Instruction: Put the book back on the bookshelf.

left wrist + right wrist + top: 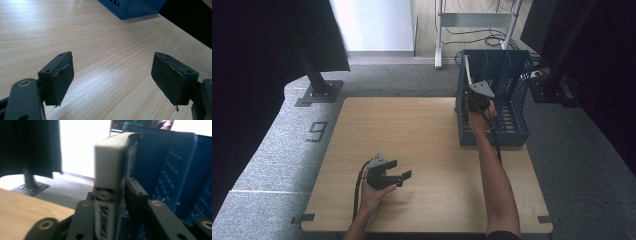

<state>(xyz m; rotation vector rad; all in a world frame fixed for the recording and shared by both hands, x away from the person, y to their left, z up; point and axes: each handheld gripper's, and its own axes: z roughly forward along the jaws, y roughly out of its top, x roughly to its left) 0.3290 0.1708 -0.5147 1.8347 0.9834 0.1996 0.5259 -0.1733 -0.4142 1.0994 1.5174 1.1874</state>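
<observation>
A white book (110, 170) with dark print on its spine stands upright between the jaws of my right gripper (117, 195). The right-hand pad (136, 192) lies against its side, and the book hides most of the left-hand one. From above, the right gripper (479, 97) reaches into the blue slatted basket (522, 75), with the white book (467, 70) at the basket's left wall. My left gripper (404, 177) rests low over the wooden table (427, 130) near the front left. Its jaws (112, 80) stand wide apart with only bare wood between them.
The blue basket (130, 8) stands on the table's far right corner. Grey carpet surrounds the table, with a dark stand base (319, 92) at the far left and cables on the floor behind. A dark curtain (27, 145) hangs at the left.
</observation>
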